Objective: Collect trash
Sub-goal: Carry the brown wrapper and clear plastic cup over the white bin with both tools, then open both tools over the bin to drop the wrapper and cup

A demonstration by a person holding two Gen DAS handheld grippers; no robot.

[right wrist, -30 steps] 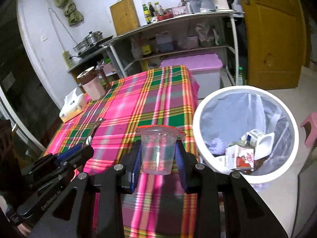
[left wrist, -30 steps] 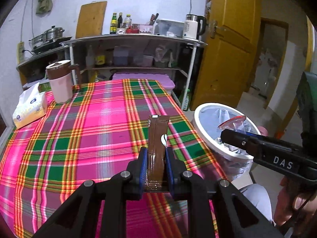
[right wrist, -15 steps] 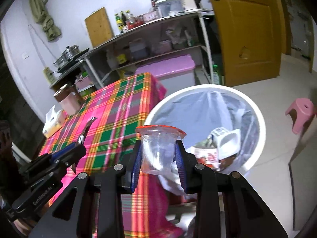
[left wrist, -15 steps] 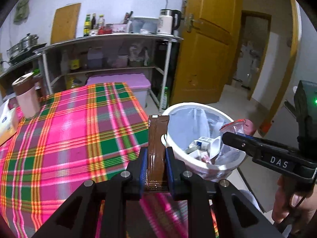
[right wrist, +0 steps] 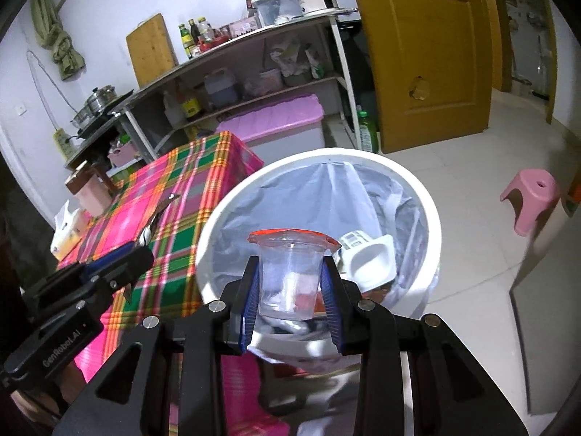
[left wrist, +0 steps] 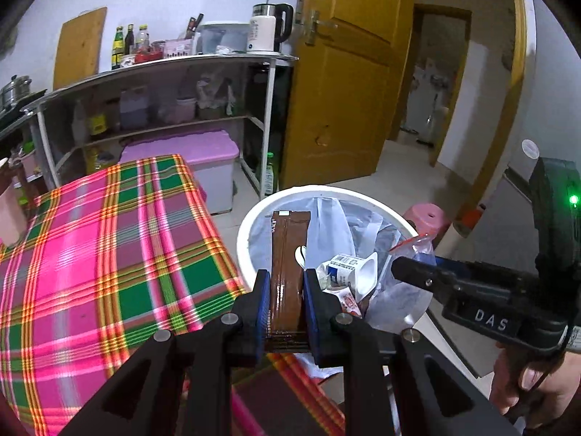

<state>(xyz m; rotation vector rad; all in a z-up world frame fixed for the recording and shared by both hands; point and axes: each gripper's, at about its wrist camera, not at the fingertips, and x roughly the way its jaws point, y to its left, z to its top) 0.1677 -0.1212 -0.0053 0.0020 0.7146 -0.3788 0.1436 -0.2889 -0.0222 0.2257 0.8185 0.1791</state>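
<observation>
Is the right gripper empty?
No, the right gripper is shut on a clear plastic cup held over the white trash bin.

Bin (left wrist: 244, 229) just right of surface (left wrist: 109, 254), cartons (left wrist: 348, 272) inside; shelf (left wrist: 163, 69) behind surface; stool (right wrist: 532, 196) right of bin.

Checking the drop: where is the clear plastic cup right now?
In the right wrist view, the clear plastic cup sits clamped in the right gripper, over the white lined trash bin beside the plaid table.
</observation>
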